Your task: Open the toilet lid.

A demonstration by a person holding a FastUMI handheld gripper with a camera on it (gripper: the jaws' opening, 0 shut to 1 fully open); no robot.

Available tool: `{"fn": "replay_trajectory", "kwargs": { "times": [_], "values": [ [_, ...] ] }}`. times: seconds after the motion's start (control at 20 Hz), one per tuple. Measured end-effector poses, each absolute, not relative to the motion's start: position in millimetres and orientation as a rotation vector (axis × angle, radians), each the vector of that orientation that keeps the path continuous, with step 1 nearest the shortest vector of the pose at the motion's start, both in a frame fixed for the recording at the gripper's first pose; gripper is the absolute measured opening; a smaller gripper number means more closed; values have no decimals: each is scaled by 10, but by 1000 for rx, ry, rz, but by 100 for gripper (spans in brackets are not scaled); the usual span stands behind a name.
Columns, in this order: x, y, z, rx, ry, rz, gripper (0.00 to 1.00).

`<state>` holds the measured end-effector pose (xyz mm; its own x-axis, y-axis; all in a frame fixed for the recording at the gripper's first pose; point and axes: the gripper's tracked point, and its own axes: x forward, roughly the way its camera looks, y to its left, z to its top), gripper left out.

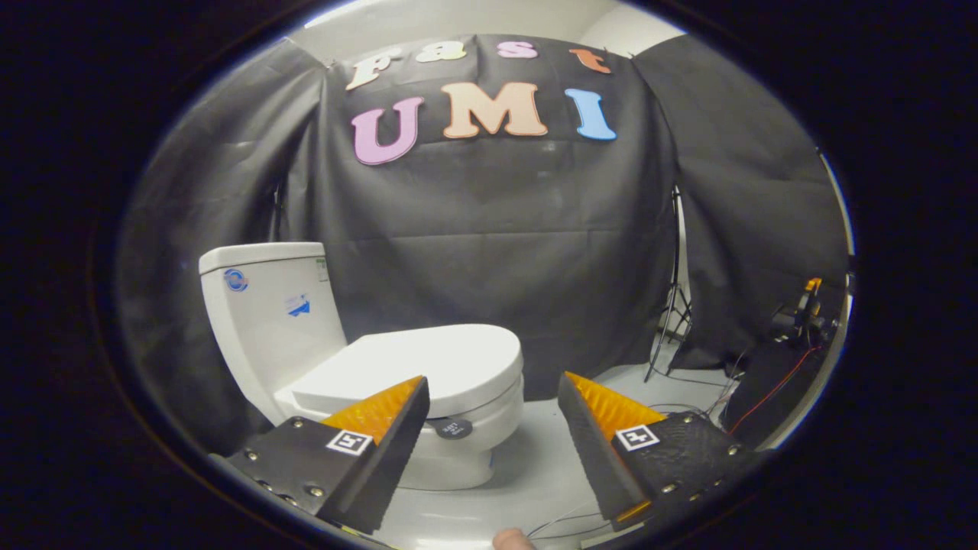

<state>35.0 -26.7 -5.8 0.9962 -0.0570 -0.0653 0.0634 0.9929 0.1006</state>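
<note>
The gripper (493, 386) is spread wide, fingers apart with nothing held between them. The toilet (359, 359) stands on the pale floor (535, 466), ahead of the fingers and offset toward the left finger, whose tip overlaps the front of the bowl. The toilet lid (428, 363) lies flat and closed on the seat. The tank (267, 313) rises behind it against the black cloth wall (489, 229). A light stand (674, 305) and loose cables (718, 389) occupy the floor beyond the right finger.

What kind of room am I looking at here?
Probably a mock bathroom in a recording booth: a white toilet, lid shut, stands against hung black cloth, light stand alongside. The hand-held gripper is open.
</note>
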Motion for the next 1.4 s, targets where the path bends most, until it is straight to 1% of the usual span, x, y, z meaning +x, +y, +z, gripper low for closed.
{"fn": "replay_trajectory", "kwargs": {
  "times": [0.15,0.3,0.5,0.75,0.85,1.0,1.2,1.3,1.4],
  "values": [
    [484,-318,-214,219,137,-85,100],
    [584,-387,-582,297,271,-111,100],
    [703,-440,-770,474,347,-129,99],
    [913,-369,-1073,592,443,-129,99],
    [990,-379,-1173,635,481,-153,99],
    [1123,-300,-1232,739,494,-152,98],
    [1328,-126,-1270,934,515,-116,90],
    [1380,-61,-1323,965,534,-105,86],
    [1399,28,-1388,972,572,-83,86]
  ]
}}
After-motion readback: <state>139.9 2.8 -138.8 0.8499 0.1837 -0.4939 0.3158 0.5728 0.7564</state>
